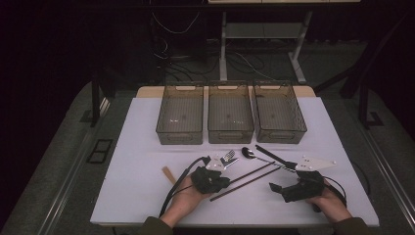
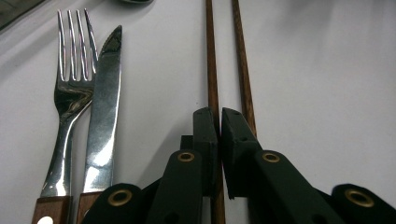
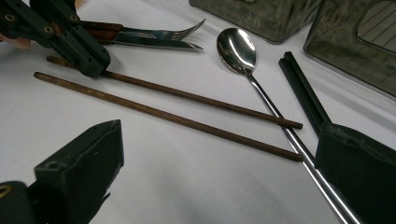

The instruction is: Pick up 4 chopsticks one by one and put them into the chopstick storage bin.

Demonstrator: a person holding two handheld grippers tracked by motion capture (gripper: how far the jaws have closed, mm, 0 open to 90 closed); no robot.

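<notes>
Two brown chopsticks lie side by side on the white tabletop [image 1: 137, 147]. My left gripper [image 2: 219, 114] is shut on the left chopstick [image 2: 211, 56], near its thick end; the other chopstick [image 2: 240, 56] lies free just to the right of the jaws. The right gripper view shows that left gripper [image 3: 100, 67] pinching the farther chopstick [image 3: 196, 99], with the nearer one [image 3: 163, 116] loose. My right gripper [image 3: 219, 135] is open and low over the table. The chopsticks' thin ends lie between its jaws, and the spoon [image 3: 236, 49] handle runs beside its right jaw.
A fork [image 2: 72, 88] and a knife [image 2: 105, 107] with wooden handles lie left of the chopsticks. Black chopsticks [image 3: 301, 91] lie beyond the spoon. Three empty clear bins [image 1: 179, 137] [image 1: 230, 138] [image 1: 280, 137] stand in a row at the back. A tan strip [image 1: 168, 174] lies beside the left hand.
</notes>
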